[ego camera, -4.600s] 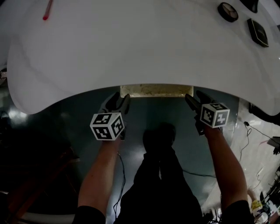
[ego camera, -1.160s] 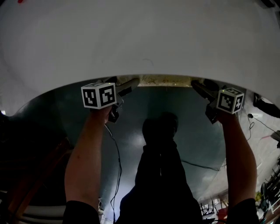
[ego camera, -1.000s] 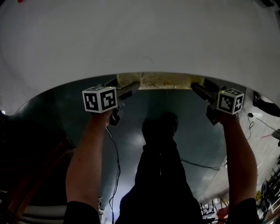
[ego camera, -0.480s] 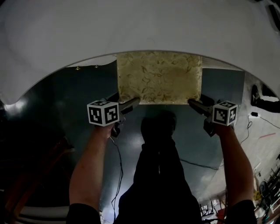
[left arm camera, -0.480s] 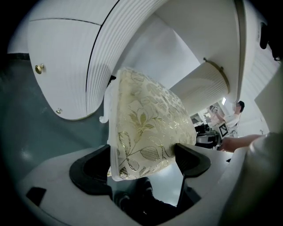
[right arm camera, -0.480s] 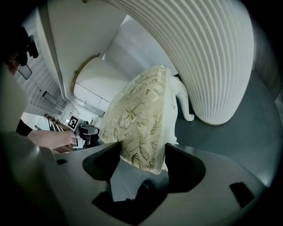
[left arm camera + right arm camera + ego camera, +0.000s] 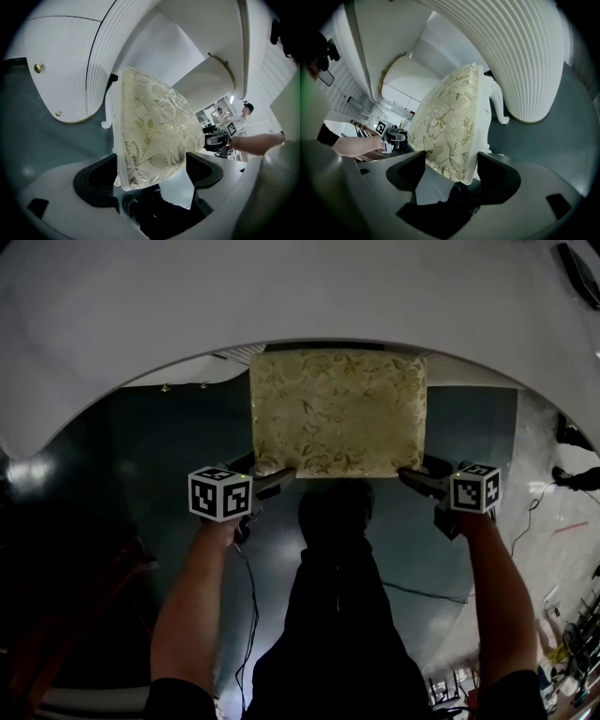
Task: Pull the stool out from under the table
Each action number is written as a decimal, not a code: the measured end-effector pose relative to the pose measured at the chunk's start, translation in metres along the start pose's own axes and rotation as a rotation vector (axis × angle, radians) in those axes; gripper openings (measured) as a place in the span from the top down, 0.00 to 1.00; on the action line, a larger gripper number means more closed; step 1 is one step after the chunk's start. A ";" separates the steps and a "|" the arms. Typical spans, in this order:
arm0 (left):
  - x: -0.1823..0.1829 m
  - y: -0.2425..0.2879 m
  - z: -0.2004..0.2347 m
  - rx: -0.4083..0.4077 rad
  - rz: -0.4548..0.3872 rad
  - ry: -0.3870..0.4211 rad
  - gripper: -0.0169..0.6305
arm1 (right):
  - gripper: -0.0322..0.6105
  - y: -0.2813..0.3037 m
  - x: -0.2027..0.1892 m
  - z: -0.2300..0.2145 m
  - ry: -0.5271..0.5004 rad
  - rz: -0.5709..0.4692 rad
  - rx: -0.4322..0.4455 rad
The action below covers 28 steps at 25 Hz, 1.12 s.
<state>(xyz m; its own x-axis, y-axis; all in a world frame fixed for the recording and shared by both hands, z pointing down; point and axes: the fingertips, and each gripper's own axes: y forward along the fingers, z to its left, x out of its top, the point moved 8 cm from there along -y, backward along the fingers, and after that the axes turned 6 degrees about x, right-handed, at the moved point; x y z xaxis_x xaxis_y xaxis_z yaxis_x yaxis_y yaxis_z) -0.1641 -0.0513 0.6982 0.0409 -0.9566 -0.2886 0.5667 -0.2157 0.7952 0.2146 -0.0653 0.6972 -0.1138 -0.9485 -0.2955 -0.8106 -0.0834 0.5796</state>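
Observation:
The stool [image 7: 337, 413] has a cream seat cushion with a gold leaf pattern and white legs [image 7: 108, 108]. Nearly the whole seat shows in front of the white table top [image 7: 281, 296]; only its far edge lies at the table's rim. My left gripper [image 7: 281, 474] is shut on the seat's near left corner, which sits between its jaws in the left gripper view [image 7: 150, 176]. On the near right corner my right gripper [image 7: 408, 472] is shut the same way, the cushion wedged between its black fingers [image 7: 450, 171].
The table's ribbed white pedestals [image 7: 525, 56] stand beyond the stool. The floor [image 7: 159, 456] is dark grey-green, with a cable [image 7: 248, 587] by my legs [image 7: 342, 615]. A dark object [image 7: 581, 273] lies on the table's far right. A wooden piece [image 7: 56, 643] is at lower left.
The stool has slid out from under the table toward me: first only its front edge showed, now almost the full seat. Both grippers came back with it, still at its front corners.

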 end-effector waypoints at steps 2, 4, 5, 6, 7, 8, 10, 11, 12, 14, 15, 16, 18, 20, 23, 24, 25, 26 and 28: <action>0.001 -0.001 0.001 -0.015 0.002 -0.009 0.27 | 0.49 0.000 0.000 0.000 -0.012 0.017 0.007; 0.002 -0.001 0.004 -0.018 0.000 -0.015 0.27 | 0.49 0.000 0.002 0.000 -0.014 0.016 0.012; 0.003 -0.001 0.006 -0.015 0.000 -0.015 0.27 | 0.49 -0.001 0.005 0.000 -0.013 0.006 0.013; 0.005 -0.001 0.007 -0.011 -0.001 -0.015 0.27 | 0.49 -0.003 0.009 0.000 -0.009 -0.008 0.013; 0.007 -0.002 0.008 -0.006 -0.003 -0.016 0.27 | 0.49 -0.005 0.013 0.000 -0.003 -0.025 0.012; 0.009 -0.002 0.009 -0.003 -0.003 -0.016 0.27 | 0.49 -0.008 0.018 -0.001 0.004 -0.042 0.009; 0.011 -0.003 0.009 0.000 0.003 -0.008 0.27 | 0.49 -0.010 0.027 -0.002 0.009 -0.067 0.001; 0.013 -0.003 0.010 0.000 0.005 -0.003 0.27 | 0.49 -0.009 0.030 -0.003 0.007 -0.072 -0.001; 0.016 -0.003 0.010 -0.004 0.000 -0.003 0.27 | 0.49 -0.008 0.033 -0.003 0.003 -0.070 -0.005; 0.024 -0.006 0.010 -0.023 -0.028 -0.021 0.27 | 0.49 -0.008 0.036 -0.007 -0.001 -0.062 -0.021; 0.029 -0.007 0.010 -0.035 -0.042 -0.030 0.27 | 0.49 -0.009 0.037 -0.010 0.001 -0.064 -0.032; 0.033 -0.007 0.010 -0.044 -0.049 -0.032 0.27 | 0.49 -0.010 0.040 -0.012 0.008 -0.072 -0.038; 0.040 -0.005 0.011 -0.045 -0.042 -0.016 0.27 | 0.49 -0.008 0.047 -0.012 0.027 -0.096 -0.030; 0.048 -0.002 0.013 -0.038 -0.039 -0.003 0.27 | 0.49 -0.004 0.055 -0.013 0.032 -0.105 -0.027; 0.063 0.001 0.018 -0.047 -0.075 -0.027 0.27 | 0.49 -0.001 0.061 -0.019 0.020 -0.088 -0.016; 0.067 0.003 0.019 -0.055 -0.084 -0.035 0.27 | 0.49 0.000 0.062 -0.018 0.027 -0.083 0.001; 0.070 0.005 0.020 -0.062 -0.088 -0.038 0.27 | 0.49 0.001 0.062 -0.017 0.033 -0.081 0.016; 0.073 0.008 0.021 -0.069 -0.088 -0.038 0.27 | 0.49 0.001 0.062 -0.017 0.035 -0.083 0.028; 0.076 0.013 0.022 -0.079 -0.083 -0.039 0.27 | 0.49 0.004 0.063 -0.019 0.034 -0.089 0.045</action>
<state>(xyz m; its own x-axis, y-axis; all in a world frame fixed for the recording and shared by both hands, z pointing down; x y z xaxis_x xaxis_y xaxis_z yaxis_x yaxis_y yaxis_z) -0.1713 -0.1311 0.6986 -0.0398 -0.9435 -0.3291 0.6295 -0.2795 0.7250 0.2154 -0.1311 0.6957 -0.0213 -0.9479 -0.3179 -0.8417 -0.1546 0.5173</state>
